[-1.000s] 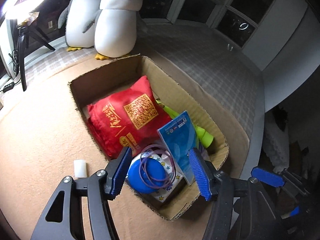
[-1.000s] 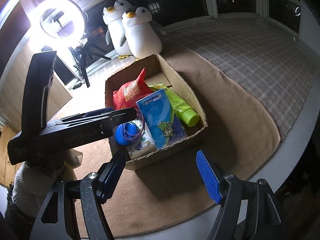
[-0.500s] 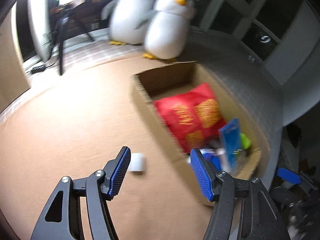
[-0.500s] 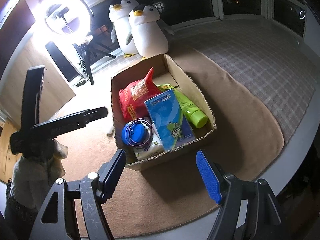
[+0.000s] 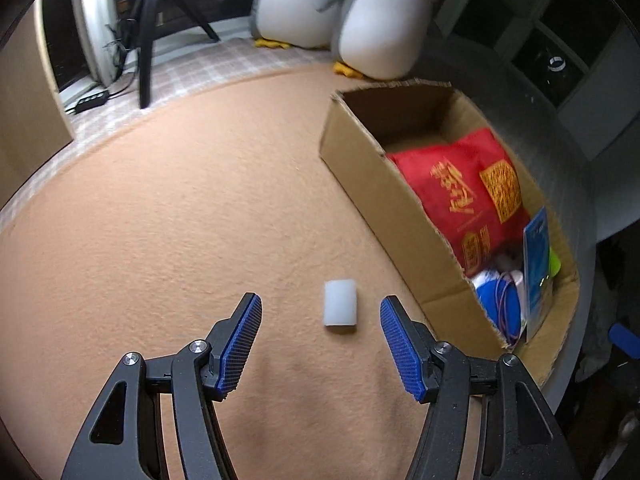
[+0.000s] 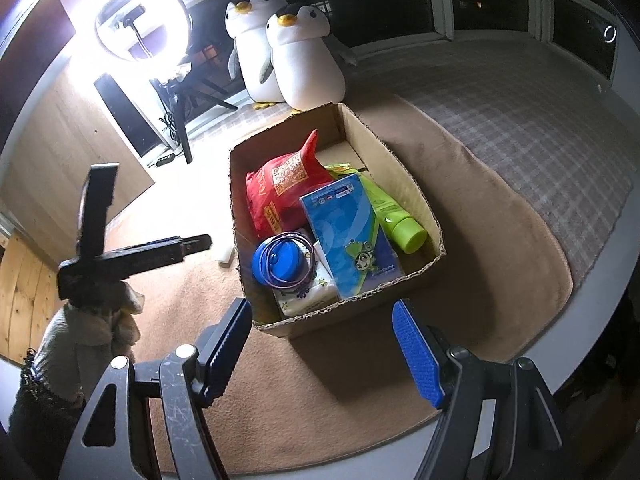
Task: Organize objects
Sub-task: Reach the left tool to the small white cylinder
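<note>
Now the left gripper [image 5: 321,346] had swung away from the cardboard box [image 5: 404,216] and hovered wide open over the white block [image 5: 340,307] on the carpet, apparently the next pick; the right gripper [image 6: 322,350] was open too.

The soft tan mat [image 5: 160,220] is bare and open on the left side, so a hand could move there with nothing in the way but a small white block [image 5: 340,308], which lies near the cardboard box [image 5: 400,216]. The box is full at its near end with a red bag [image 6: 280,196], a blue packet [image 6: 352,232], a green tube [image 6: 396,220] and a blue round thing [image 6: 280,262]; only its far end has room. Two penguin toys [image 6: 296,64] and a light stand [image 5: 148,40] block the back.
</note>
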`<state>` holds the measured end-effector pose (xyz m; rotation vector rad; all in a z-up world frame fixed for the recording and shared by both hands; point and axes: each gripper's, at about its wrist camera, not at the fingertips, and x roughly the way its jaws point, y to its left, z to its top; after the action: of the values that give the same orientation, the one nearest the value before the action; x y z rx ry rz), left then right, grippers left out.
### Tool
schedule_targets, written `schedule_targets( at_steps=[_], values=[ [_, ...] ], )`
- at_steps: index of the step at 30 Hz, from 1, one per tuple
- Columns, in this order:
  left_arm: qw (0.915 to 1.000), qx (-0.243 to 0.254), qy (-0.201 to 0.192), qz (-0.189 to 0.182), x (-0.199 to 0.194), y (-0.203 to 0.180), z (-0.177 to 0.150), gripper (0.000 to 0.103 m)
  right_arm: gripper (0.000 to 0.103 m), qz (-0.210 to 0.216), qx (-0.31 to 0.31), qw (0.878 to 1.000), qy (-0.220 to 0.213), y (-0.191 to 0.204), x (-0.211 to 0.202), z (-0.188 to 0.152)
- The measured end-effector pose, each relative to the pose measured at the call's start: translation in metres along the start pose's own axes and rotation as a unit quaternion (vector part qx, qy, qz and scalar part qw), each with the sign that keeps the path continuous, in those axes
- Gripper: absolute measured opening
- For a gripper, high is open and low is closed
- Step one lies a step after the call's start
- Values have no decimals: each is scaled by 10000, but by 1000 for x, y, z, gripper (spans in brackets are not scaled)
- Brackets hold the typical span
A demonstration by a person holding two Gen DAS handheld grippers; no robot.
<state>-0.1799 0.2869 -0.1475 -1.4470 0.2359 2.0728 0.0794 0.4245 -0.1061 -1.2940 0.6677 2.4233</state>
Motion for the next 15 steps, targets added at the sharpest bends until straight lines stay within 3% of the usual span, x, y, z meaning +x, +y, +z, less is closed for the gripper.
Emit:
schedule_targets(
  at_steps=[8,15],
  values=[
    [9993,246,200,174,24,-12,-2,50,69,-66,142,9999,6,-9,1,-1],
    [9990,306,233,236,33,-16,0,47,69,-87,244,9997,53,-15,3,-2]
  ],
)
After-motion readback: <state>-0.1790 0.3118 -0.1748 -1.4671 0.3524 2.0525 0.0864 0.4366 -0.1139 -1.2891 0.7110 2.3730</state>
